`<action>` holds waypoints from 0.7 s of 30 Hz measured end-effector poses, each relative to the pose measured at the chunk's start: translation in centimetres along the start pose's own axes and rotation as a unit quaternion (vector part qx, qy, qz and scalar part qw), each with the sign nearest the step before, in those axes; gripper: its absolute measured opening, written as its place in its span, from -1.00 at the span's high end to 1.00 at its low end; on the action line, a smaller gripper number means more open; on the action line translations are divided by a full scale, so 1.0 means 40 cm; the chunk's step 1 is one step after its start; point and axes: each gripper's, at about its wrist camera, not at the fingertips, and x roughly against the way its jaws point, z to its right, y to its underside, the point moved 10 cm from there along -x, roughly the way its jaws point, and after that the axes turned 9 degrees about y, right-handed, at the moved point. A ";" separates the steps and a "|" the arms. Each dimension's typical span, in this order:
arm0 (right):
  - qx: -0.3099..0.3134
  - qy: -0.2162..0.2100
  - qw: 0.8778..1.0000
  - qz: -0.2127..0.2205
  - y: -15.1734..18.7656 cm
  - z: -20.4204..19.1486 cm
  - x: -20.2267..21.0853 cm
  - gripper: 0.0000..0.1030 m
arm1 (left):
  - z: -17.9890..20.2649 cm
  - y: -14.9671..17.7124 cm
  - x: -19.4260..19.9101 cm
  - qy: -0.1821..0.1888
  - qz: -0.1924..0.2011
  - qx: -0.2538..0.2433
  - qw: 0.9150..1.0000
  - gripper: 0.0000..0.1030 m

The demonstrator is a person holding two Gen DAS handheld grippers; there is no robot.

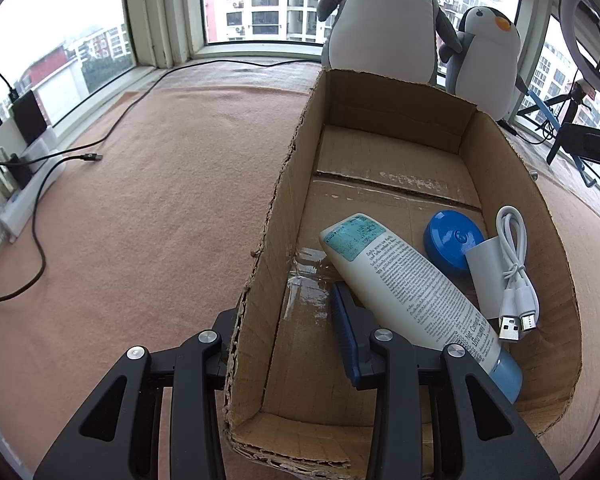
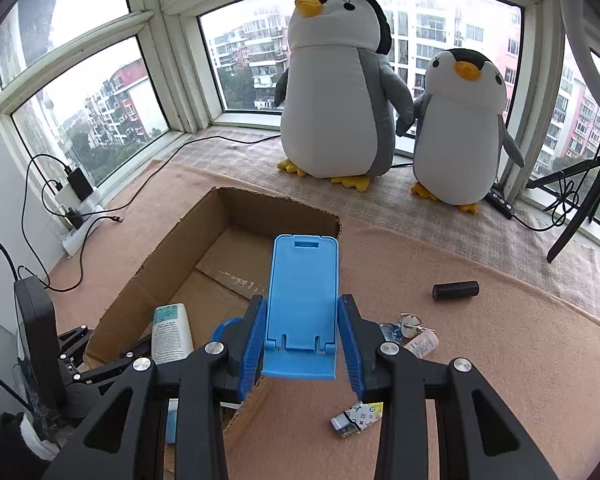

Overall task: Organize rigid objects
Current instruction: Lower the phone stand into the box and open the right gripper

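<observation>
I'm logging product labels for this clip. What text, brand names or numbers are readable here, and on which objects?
"KING POWER": on the teal label patch of the white tube, partly legible.
Tube's black paragraph text and barcode digits: too small and blurred to read.
Small patterned packet on the mat: monogram marks, no readable words.
Small labelled bottle: print too small to read.
Blue phone stand: no text.

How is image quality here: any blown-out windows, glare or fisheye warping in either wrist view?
Left wrist view: the upper-left window pane is blown out to white, clear tape on the brown cardboard box floor glints, and the box walls bow outward. Right wrist view: daylight is even, the light blue plastic phone stand is sharp, and the white window frame curves strongly.
</observation>
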 end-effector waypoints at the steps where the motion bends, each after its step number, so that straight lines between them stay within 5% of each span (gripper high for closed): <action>1: 0.002 -0.003 1.000 -0.001 -0.001 -0.011 -0.006 0.36 | 0.000 0.000 0.000 0.000 0.000 0.000 1.000 0.31; 14: 0.021 -0.028 0.999 -0.010 -0.019 -0.090 -0.073 0.33 | 0.000 0.000 0.001 0.000 0.000 0.000 1.000 0.31; 15: 0.019 -0.030 0.999 -0.008 -0.022 -0.091 -0.072 0.25 | 0.000 0.000 0.001 0.000 0.000 0.000 1.000 0.31; 17: 0.012 -0.028 1.000 0.002 -0.029 -0.086 -0.064 -0.43 | 0.001 -0.001 0.000 0.000 0.000 0.001 1.000 0.31; 21: 0.008 -0.012 1.000 0.024 -0.042 -0.066 -0.038 -0.60 | 0.000 0.000 0.001 0.000 0.000 0.000 1.000 0.31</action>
